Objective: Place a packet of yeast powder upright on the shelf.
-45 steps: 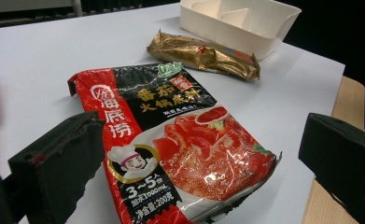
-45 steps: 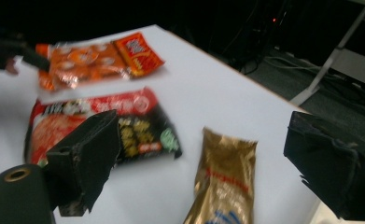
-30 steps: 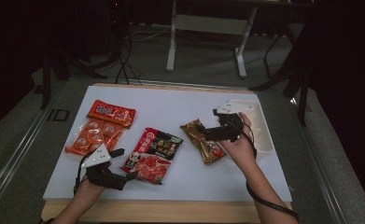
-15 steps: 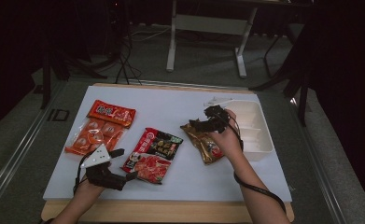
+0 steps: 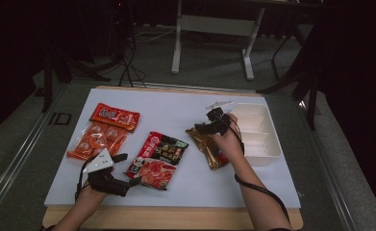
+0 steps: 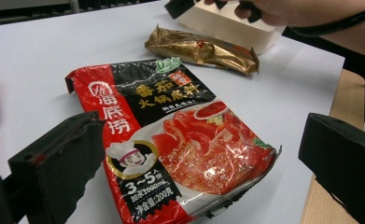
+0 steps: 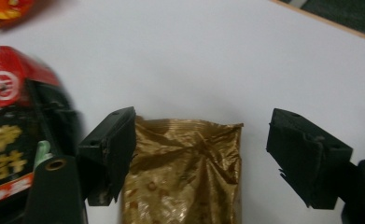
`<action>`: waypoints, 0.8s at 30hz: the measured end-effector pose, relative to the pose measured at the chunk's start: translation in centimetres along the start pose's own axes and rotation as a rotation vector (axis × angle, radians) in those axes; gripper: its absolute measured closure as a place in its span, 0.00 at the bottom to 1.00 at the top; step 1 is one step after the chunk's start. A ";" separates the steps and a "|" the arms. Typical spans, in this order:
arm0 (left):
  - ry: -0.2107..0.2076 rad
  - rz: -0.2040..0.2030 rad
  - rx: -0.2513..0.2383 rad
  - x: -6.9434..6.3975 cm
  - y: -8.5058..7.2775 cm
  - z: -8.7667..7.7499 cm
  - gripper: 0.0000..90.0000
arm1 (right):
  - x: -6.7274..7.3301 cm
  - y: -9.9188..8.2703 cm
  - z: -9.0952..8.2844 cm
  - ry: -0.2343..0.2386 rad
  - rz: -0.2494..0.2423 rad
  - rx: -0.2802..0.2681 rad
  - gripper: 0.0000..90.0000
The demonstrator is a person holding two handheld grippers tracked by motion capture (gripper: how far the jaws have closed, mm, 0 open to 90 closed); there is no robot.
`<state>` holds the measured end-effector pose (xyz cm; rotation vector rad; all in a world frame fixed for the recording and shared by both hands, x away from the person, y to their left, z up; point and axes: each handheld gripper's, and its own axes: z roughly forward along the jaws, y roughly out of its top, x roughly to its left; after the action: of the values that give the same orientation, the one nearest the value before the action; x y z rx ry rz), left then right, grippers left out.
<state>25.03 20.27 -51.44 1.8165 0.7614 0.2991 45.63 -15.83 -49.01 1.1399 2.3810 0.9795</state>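
Gold foil pouch (image 7: 185, 168) is what my right hand-held gripper (image 7: 201, 158) is over: it lies flat on the white tabletop (image 5: 176, 108), between the red-and-black soup base packet (image 5: 157, 159) and the white tray (image 5: 260, 137). In the right gripper view the jaws stand wide, one on each side of the pouch's crimped top edge, the left jaw just at its corner, nothing clamped yet. I judge the pouch soft and crinkly, with lumpy filling inside, light to middling in weight, and slick on its foil skin. A pinch across the flat sealed end should hold better than squeezing the bulging middle, where the filling may shift and the foil slide.

My left hand-held gripper (image 5: 112, 179) rests low at the near edge, jaws wide, framing the soup base packet (image 6: 171, 149) without closing on it. That packet is a glossy, floppy bag, and its near corner looks the easiest place to bite.

Farther left lie an orange snack bag (image 5: 96, 142) and a red packet (image 5: 114, 117), well apart from the pouch. A small clear wrapper (image 5: 219, 103) sits near the tray's far corner. Bare white surface opens beyond the pouch toward the far edge, and the tray stands just beside it on the right, so a short lift and sideways carry looks unobstructed. The wooden rim (image 5: 176, 219) of the tabletop is close to my left hand.
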 end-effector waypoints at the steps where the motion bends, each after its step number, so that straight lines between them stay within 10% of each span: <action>1: 0.001 0.000 0.001 0.0 0.0 0.0 0.00 | -0.1 -0.1 0.3 0.000 0.003 0.006 0.28; 17: -0.002 0.006 0.012 -0.1 0.0 0.1 0.00 | -1.2 -1.4 3.8 -0.024 0.028 0.092 0.35; 24: -0.004 0.014 0.022 -0.2 -0.1 0.2 0.00 | -0.6 -1.6 4.3 0.011 0.014 0.117 0.55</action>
<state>24.98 20.05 -51.54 1.8432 0.7520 0.2973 47.51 -15.11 -53.22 1.1969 2.4702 0.8628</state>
